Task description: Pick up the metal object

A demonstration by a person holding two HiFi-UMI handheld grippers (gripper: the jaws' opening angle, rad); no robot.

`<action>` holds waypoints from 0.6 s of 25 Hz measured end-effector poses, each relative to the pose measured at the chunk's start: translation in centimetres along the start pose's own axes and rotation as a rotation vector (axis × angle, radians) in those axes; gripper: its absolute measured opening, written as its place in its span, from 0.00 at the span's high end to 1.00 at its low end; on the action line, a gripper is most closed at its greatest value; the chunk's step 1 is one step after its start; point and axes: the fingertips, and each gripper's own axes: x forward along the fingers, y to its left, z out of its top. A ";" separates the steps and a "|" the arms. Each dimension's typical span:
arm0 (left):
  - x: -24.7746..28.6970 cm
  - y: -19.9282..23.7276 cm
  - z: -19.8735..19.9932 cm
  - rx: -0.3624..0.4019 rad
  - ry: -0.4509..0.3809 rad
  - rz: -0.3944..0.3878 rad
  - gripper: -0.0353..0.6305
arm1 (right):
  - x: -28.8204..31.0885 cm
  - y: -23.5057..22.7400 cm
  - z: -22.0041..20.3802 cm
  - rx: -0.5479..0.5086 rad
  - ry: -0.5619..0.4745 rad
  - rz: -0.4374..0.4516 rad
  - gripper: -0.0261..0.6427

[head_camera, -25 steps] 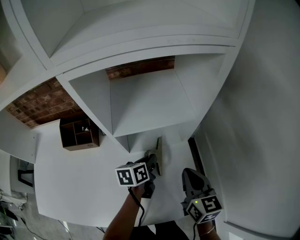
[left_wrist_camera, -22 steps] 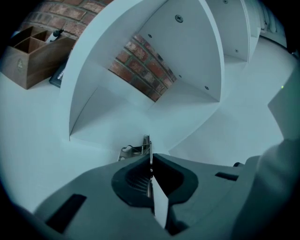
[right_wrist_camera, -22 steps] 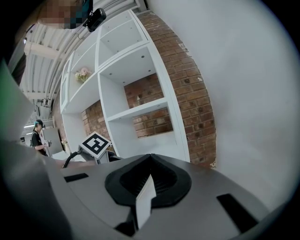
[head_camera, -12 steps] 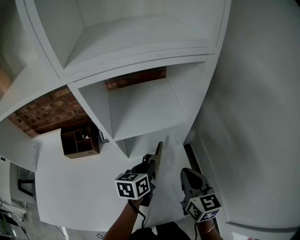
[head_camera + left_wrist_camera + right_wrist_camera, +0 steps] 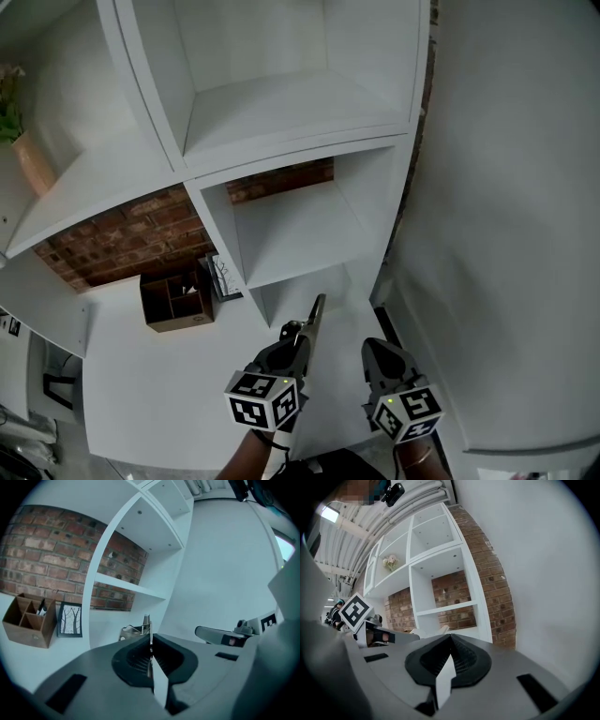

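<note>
Left hand-held gripper (image 5: 302,330): jaws fully closed on the metal object (image 5: 317,310). In the left gripper view the object (image 5: 146,622) is a thin flat strip seen edge-on, clamped between the two pads, with its free end projecting forward past the jaw tips. The marker cube sits at the rear of the left hand-held gripper, towards the person.

The free end of the metal object points away from the person, towards the lower compartment of the shelf unit (image 5: 300,155). Whether that end touches the worktop (image 5: 159,375) cannot be determined.

Right hand-held gripper (image 5: 382,354): positioned just beside the left hand-held gripper, on its right, apart from it. In the right gripper view the jaws (image 5: 450,637) are closed together with nothing between them.

Ahead of both hand-held grippers stands the white shelf unit, resting on the white worktop.

- Ahead and to the left of the left hand-held gripper: a framed picture (image 5: 222,277) of bare trees, leaning at the foot of the shelf unit.
- Just left of the picture: a wooden organiser (image 5: 175,300) with open compartments, on the worktop.
- Behind these: a brick wall (image 5: 122,234).
- Far left and higher: a vase (image 5: 33,164) with a plant, on a shelf.
- Right of the right hand-held gripper: a plain white wall (image 5: 506,234).
</note>
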 end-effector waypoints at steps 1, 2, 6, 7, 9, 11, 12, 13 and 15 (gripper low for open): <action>-0.7 -0.1 0.2 0.014 -0.008 0.002 0.93 | -0.1 0.3 0.2 -0.004 -0.006 -0.002 0.95; -1.3 -0.2 0.4 0.027 -0.015 0.005 0.93 | -0.2 0.5 0.3 -0.007 -0.010 -0.003 0.95; -3.8 -0.1 1.0 0.063 -0.047 0.026 0.93 | -0.6 2.0 0.6 -0.022 -0.021 0.003 0.96; -4.4 0.0 1.1 0.070 -0.055 0.032 0.93 | -0.6 2.4 0.7 -0.027 -0.023 0.005 0.95; -5.6 0.1 1.2 0.083 -0.067 0.040 0.93 | -0.9 3.2 0.7 -0.035 -0.029 0.008 0.95; -6.9 0.3 1.3 0.094 -0.079 0.049 0.93 | -1.2 4.2 0.9 -0.044 -0.037 0.013 0.95; -7.5 0.4 1.4 0.100 -0.086 0.055 0.93 | -1.4 4.7 1.0 -0.049 -0.041 0.016 0.95; -8.2 0.4 1.5 0.107 -0.094 0.061 0.93 | -1.6 5.1 1.0 -0.054 -0.044 0.018 0.95; -9.4 0.5 1.7 0.123 -0.108 0.073 0.93 | -2.0 6.0 1.1 -0.063 -0.050 0.021 0.95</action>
